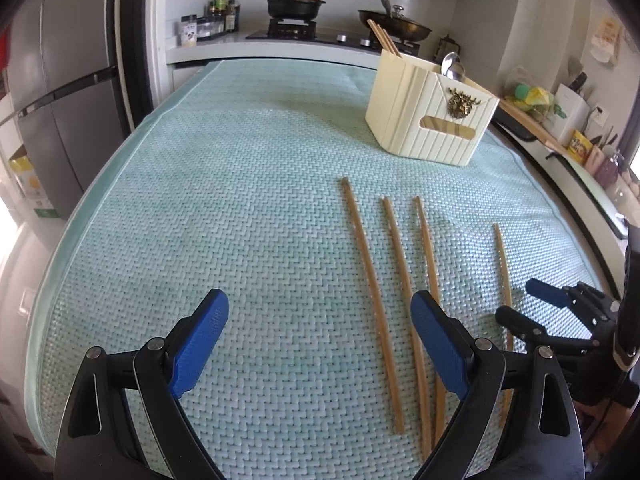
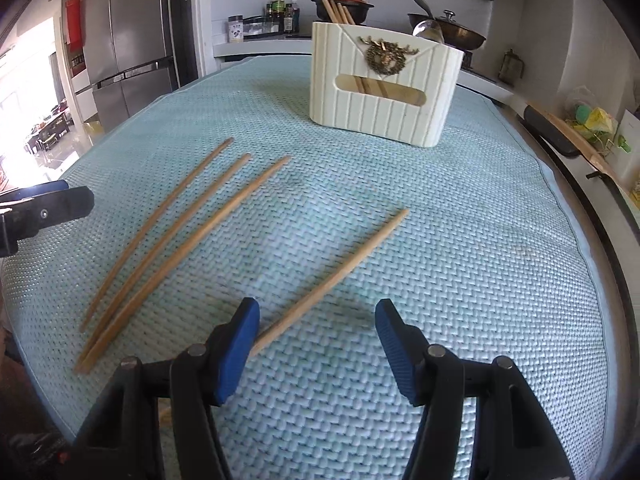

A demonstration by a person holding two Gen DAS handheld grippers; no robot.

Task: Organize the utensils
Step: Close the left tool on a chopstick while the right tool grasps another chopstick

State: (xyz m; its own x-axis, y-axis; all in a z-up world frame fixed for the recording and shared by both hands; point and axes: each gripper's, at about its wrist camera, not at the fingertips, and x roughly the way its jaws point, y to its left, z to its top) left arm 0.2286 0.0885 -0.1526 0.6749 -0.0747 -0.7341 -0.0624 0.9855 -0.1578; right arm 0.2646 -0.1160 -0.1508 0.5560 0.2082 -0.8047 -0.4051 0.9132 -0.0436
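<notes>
On the woven green mat (image 2: 460,280), four loose chopsticks lie flat, three bunched near the left gripper (image 1: 320,344) and one (image 2: 336,276) apart, running under the right gripper (image 2: 316,340). Both grippers hang with jaws spread, empty, seemingly lining up to pick. The cream utensil holder (image 2: 380,92), already holding chopsticks and a spoon (image 2: 430,32), stands well beyond, with nothing between.

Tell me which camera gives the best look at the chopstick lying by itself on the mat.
The right wrist view. There the lone chopstick lies nearly whole and unblocked, running from mid-mat down toward the open right tongs. In the left wrist view it sits far right, foreshortened, with its near end hidden behind the tongs' black arms.
</notes>
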